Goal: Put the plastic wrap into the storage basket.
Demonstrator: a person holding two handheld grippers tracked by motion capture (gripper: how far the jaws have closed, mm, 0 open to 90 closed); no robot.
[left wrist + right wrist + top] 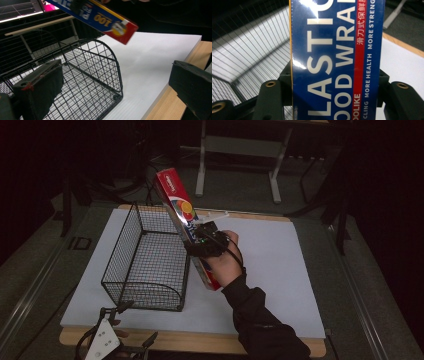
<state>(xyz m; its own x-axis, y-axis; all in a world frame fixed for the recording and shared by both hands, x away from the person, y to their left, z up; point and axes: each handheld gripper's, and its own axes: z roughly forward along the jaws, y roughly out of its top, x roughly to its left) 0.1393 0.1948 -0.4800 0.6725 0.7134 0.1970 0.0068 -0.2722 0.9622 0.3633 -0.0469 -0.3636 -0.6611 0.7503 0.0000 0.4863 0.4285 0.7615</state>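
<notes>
Over the white counter (280,270), the right hand-held gripper (196,236) clamps a plastic-wrap box (186,215) tilted, wire basket (145,265) just beside; the left hand-held gripper (131,326) rests released.

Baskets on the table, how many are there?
1. The black wire basket sits on the left part of the white table top, beside the plastic wrap box that the right gripper holds over its right edge.
</notes>
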